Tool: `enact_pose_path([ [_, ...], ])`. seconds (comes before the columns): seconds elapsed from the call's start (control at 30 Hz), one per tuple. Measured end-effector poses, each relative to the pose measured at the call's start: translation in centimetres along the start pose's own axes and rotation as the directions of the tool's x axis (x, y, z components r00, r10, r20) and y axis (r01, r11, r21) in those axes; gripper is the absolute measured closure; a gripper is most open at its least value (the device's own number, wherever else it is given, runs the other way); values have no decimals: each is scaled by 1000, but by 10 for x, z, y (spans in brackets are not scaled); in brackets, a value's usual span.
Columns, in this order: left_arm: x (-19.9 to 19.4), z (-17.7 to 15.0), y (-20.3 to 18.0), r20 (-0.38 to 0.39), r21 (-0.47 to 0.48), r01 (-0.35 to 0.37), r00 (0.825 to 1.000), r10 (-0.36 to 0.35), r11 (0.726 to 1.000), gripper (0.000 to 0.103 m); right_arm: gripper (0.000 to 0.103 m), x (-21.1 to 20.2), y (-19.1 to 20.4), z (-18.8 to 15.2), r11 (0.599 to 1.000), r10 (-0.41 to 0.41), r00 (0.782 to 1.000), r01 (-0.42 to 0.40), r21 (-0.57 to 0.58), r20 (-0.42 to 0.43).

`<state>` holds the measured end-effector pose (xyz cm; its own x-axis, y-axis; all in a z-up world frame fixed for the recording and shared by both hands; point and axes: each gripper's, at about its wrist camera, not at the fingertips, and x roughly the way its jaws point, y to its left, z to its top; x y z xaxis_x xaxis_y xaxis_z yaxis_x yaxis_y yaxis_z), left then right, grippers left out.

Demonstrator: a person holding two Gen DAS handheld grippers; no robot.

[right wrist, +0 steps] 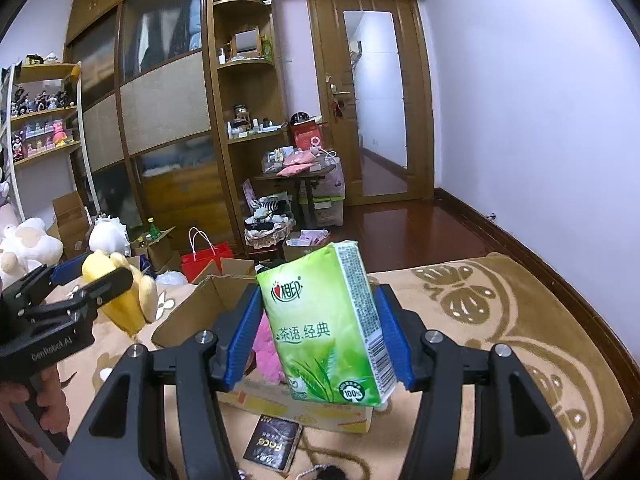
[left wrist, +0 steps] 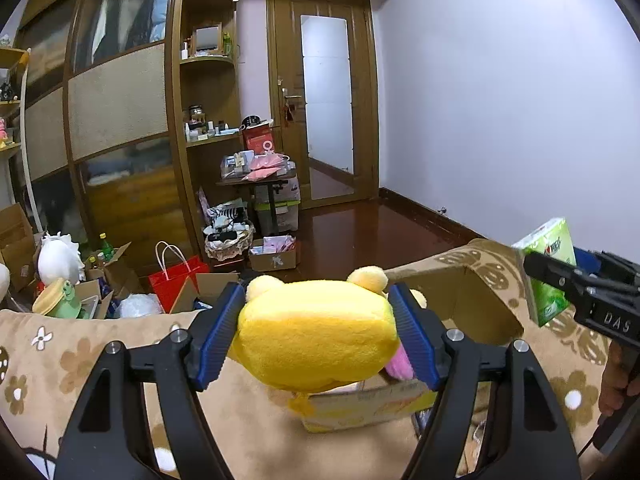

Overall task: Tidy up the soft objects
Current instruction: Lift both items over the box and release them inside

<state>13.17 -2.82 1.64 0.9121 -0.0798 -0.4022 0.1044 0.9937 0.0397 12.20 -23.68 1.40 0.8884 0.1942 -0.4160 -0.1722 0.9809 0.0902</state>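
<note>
Brown flowered bedding [right wrist: 520, 320] fills the lower frames, dark wood floor [left wrist: 360, 232] lying open beyond its edge. At lower centre a fuzzy, rounded yellow plush toy [left wrist: 316, 332] is clamped by the left gripper [left wrist: 316, 332]. A glossy green rectangular tissue pack [right wrist: 328, 328] is squeezed by the right gripper [right wrist: 320, 332], above an open cardboard box [right wrist: 192, 312] where pink fluff [right wrist: 266, 348] is seen.

I can't see most of the pink toy [right wrist: 267, 350] in the cardboard box [right wrist: 188, 308], hidden behind my tissue pack [right wrist: 324, 328].
</note>
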Motion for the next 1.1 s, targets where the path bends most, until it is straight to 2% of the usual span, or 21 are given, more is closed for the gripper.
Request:
enact_pose_path([
  [0.17,19,4,-4,-17,9,7,1000,-6,1000,29,42,15,-8,4,1000,2,1000,-2,20,-7],
  [0.4,47,-11,-14,-97,27,25,995,-22,999,29,42,40,-18,0,999,5,999,-3,46,-46],
  [0.63,65,-21,-19,-154,28,34,988,-30,999,29,42,61,-15,-2,999,40,997,-37,39,-67],
  [0.97,80,-28,-30,-202,75,26,979,-11,997,27,41,87,-12,-16,997,67,986,-62,40,-152],
  [1.03,82,-29,-32,-206,78,32,979,-15,996,20,41,91,-12,-18,997,68,984,-62,44,-162],
  [1.1,83,-30,-33,-215,71,45,976,-29,996,17,41,92,-14,-20,997,71,983,-64,50,-170],
])
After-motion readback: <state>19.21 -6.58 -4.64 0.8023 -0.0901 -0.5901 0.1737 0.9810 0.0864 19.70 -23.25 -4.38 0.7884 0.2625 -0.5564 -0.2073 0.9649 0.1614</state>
